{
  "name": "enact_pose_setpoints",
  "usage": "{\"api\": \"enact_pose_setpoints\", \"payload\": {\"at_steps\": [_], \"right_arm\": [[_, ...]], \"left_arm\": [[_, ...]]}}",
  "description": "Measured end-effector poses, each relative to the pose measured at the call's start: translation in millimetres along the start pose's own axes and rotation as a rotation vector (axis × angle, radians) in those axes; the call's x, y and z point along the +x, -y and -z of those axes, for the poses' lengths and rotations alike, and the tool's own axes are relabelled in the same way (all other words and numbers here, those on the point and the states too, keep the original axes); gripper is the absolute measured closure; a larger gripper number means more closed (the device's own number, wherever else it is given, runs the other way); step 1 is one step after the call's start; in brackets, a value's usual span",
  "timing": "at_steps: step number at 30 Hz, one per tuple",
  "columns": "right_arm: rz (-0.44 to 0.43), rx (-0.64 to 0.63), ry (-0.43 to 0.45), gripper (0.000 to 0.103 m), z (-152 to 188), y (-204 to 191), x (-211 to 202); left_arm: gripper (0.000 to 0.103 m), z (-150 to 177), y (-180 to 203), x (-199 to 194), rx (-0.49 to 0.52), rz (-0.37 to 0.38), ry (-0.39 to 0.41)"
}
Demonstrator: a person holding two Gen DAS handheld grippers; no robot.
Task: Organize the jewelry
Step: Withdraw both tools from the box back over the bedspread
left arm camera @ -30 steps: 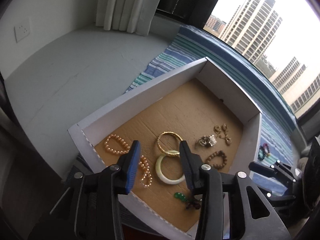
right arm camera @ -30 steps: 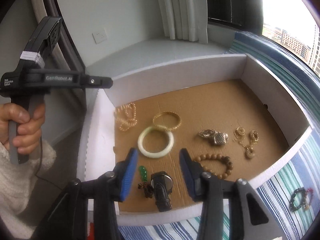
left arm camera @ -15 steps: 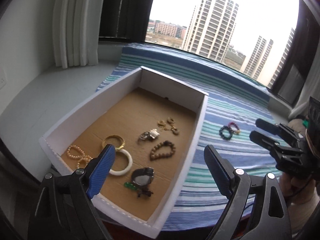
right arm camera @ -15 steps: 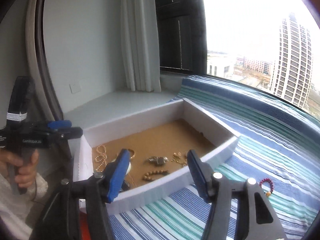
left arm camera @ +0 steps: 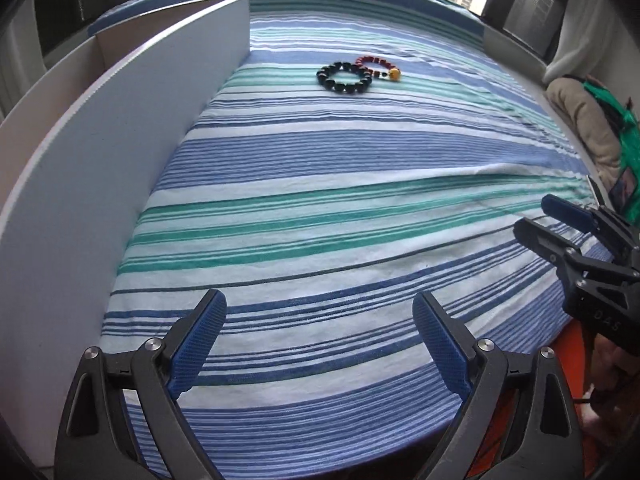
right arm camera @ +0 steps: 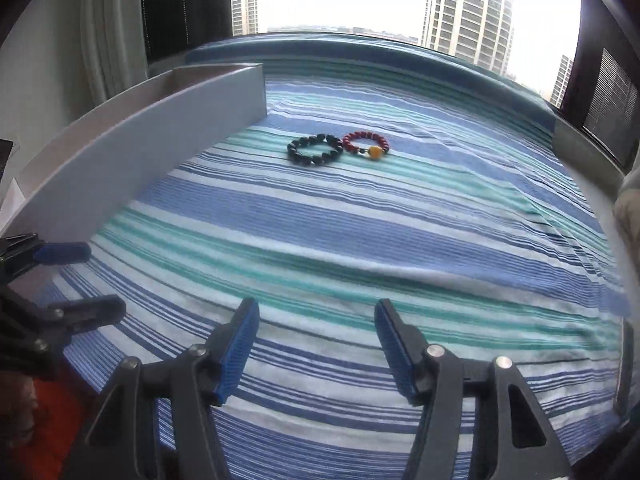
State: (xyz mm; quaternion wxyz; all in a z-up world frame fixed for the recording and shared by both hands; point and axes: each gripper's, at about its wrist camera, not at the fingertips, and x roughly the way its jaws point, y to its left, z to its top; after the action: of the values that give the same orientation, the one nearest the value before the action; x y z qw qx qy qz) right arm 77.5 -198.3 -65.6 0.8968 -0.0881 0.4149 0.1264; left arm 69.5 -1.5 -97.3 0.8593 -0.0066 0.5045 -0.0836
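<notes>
- Ahead of both grippers, 2 bead bracelets are lying on a striped cloth (right arm camera: 360,216), well apart from the fingertips.
- The black bracelet (right arm camera: 315,149) is sitting just left of the red bracelet (right arm camera: 366,143), and their rims are touching or nearly touching; from the right wrist view I cannot tell which.
- The red bracelet is carrying 1 yellow bead (right arm camera: 374,151) on the side nearer the gripper.
- In the left wrist view the black bracelet (left arm camera: 345,77) is lying in front of the red bracelet (left arm camera: 375,63), partly overlapping it in the picture.
- The left gripper (left arm camera: 320,344) is hanging over bare cloth (left arm camera: 340,216), its jaws spread wide and opening, with nothing between the blue pads (left arm camera: 198,344).
- The right gripper (right arm camera: 316,344) is hanging over the cloth too, released, its jaws parted and gripping nothing.
- To the left of both grippers a white box (right arm camera: 132,152) is standing on the cloth, its long outer wall running away toward the window; in the left wrist view that wall (left arm camera: 100,184) is filling the left side, and the inside of the box is hidden.
- The right gripper (left arm camera: 560,224) is showing at the right edge of the left wrist view, and the left gripper (right arm camera: 68,280) is showing at the left edge of the right wrist view.
- Beyond the bracelets, the far edge of the cloth is meeting a window with 2 or more towers (right arm camera: 468,12) outside.
</notes>
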Motion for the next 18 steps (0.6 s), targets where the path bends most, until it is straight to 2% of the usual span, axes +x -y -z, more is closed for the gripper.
{"api": "enact_pose_setpoints", "payload": {"at_steps": [3, 7, 10, 18], "right_arm": [[0.031, 0.041, 0.0, 0.042, 12.2, 12.9, 3.0], [0.045, 0.067, -0.003, 0.042, 19.0, 21.0, 11.5], [0.038, 0.074, -0.01, 0.042, 20.8, 22.2, 19.0], [0.011, 0.12, -0.057, 0.042, 34.2, 28.8, 30.5]], "left_arm": [[0.008, 2.7, 1.4, 13.6, 0.001, -0.032, -0.022], [0.008, 6.0, 4.2, 14.5, 0.023, -0.076, -0.009], [0.003, 8.4, 6.5, 16.1, 0.044, -0.096, -0.006], [0.0, 6.2, 7.2, 19.9, 0.052, -0.089, 0.001]]}}
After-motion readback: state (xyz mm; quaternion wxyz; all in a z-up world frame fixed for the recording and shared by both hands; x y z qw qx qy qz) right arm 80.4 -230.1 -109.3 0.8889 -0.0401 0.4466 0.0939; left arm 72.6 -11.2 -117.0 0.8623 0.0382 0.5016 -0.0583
